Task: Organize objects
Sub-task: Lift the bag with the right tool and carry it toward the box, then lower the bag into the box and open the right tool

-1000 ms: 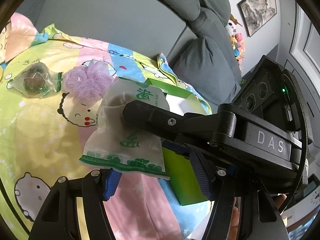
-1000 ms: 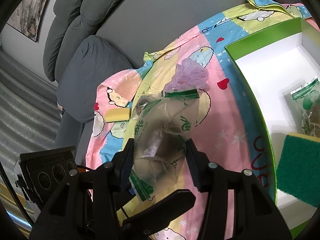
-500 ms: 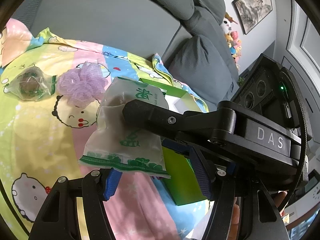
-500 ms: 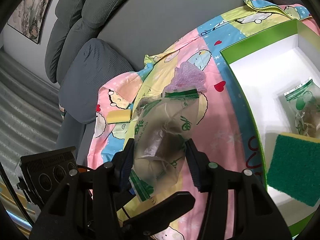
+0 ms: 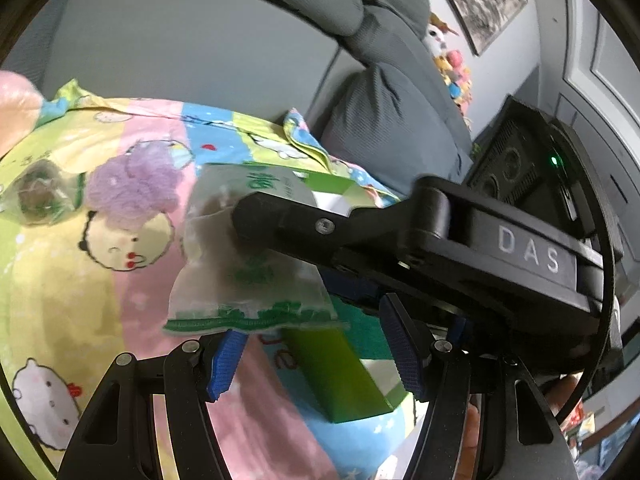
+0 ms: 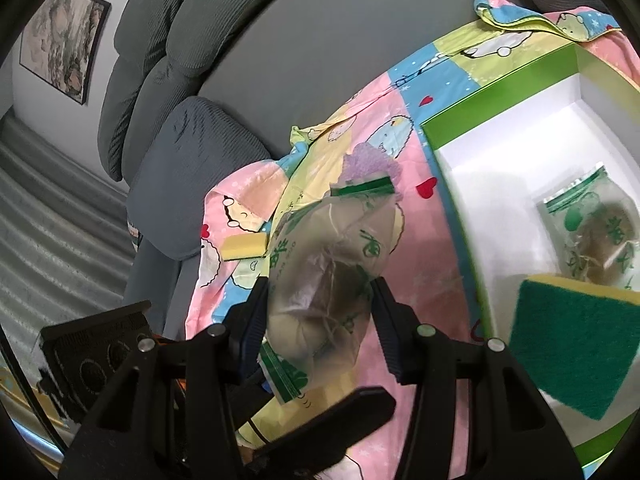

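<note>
crinkled clear packet (image 6: 324,280) with green print holds a dark lump.

Both wrist fisheyes look down along their fingers, close over the cartoon sheet (image 5: 60,288). Each shares the purple puff (image 5: 132,188) near 11 o'clock and the green box (image 6: 496,96).

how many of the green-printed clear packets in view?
3: one gripped in the right claw, packet; one in the green box; one on the sheet. More may be hidden.
</note>
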The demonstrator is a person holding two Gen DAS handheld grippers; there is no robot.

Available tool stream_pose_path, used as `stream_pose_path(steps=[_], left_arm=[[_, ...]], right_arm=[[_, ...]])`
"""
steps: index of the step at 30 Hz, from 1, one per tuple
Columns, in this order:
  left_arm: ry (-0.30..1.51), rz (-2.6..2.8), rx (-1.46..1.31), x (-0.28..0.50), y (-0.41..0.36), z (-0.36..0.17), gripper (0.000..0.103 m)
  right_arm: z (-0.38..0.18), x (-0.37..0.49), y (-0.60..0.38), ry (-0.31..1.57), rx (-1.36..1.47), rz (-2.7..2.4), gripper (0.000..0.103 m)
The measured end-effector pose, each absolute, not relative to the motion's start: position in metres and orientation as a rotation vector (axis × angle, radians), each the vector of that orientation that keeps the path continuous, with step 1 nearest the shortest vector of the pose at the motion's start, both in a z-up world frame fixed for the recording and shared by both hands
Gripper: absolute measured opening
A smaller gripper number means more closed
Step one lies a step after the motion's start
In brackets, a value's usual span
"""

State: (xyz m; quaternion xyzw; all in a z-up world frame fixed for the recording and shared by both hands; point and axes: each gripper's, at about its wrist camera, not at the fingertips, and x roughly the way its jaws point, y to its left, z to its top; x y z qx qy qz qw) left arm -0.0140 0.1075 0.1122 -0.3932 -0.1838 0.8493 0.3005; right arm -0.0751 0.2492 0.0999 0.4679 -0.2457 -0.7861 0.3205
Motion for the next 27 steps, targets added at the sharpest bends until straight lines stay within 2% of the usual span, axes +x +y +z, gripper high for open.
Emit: stream_pose_path(steps=[10,27], left_arm=[[-0.466,2.200,-1.027,-0.018,0.133,0.119,0.066],[-0.311,2.144,-1.010,-0.020,0.186,0.132,0.066]], right_arm=[[0.108,-0.072,0.279,-0.674,1.186,-2.109,0.049],[0.112,-0.065,0.336,-0.820,1.103,-2.159,0.048]])
